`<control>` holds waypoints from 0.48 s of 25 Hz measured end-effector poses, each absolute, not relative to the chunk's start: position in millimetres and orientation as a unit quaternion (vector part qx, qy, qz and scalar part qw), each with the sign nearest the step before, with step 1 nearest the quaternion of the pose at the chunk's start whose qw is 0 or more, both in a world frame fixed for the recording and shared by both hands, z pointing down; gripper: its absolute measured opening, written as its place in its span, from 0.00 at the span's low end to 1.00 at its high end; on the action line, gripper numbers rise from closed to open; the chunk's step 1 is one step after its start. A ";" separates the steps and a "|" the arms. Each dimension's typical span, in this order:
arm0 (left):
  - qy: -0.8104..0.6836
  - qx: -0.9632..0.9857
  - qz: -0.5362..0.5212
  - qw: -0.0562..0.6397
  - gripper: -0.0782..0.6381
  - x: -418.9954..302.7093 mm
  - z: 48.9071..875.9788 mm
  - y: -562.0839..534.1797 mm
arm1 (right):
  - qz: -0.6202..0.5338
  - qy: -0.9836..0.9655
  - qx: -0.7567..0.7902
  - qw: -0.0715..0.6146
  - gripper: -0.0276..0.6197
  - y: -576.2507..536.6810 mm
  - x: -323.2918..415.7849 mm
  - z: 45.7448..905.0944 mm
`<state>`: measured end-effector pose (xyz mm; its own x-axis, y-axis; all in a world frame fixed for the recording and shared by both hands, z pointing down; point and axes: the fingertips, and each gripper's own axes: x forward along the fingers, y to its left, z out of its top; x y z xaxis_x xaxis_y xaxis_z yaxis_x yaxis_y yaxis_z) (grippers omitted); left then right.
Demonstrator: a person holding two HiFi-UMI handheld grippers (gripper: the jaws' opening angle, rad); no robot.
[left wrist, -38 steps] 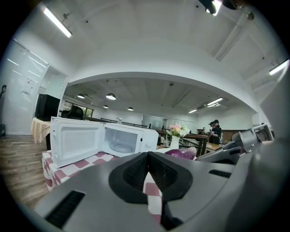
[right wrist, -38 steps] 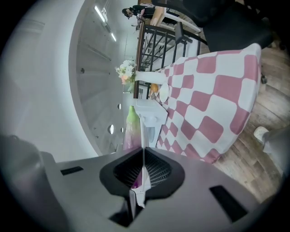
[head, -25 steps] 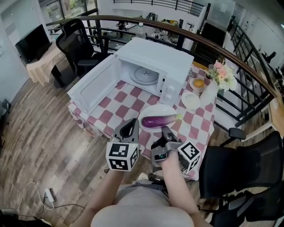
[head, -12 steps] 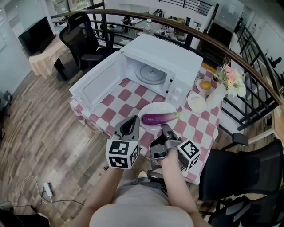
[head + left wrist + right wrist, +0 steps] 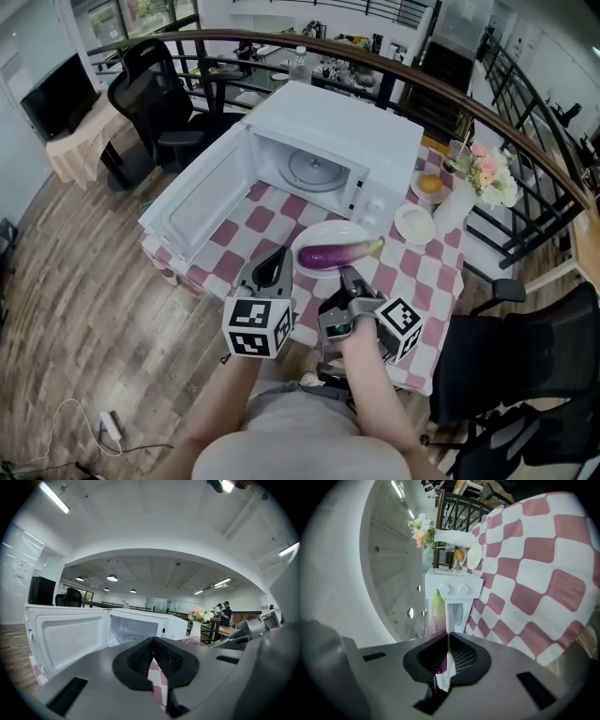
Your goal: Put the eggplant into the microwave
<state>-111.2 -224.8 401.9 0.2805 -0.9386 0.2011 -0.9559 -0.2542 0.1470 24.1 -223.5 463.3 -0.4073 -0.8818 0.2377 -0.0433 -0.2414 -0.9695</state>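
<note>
Checkered table [image 5: 274,212] — eggplant [image 5: 339,253] on plate [image 5: 319,231], microwave [image 5: 339,131] open; left hand-held gripper [image 5: 279,252] and right hand-held gripper [image 5: 347,273] pressed together.

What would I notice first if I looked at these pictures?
Probably the big white microwave in the middle of the red-checked table, with its door swung wide open. Right in front of it, a shiny purple eggplant lies on a white plate.
</note>
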 end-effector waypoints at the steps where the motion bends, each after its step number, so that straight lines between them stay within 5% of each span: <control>1: -0.595 0.794 0.036 0.119 0.12 -114.6 401.3 -230.0 | -0.652 0.525 -0.441 0.324 0.09 -227.5 20.1 463.0; 12: -0.554 0.823 0.040 0.116 0.12 -153.6 403.6 -286.6 | -0.640 0.511 -0.457 0.349 0.09 -269.3 -25.0 466.3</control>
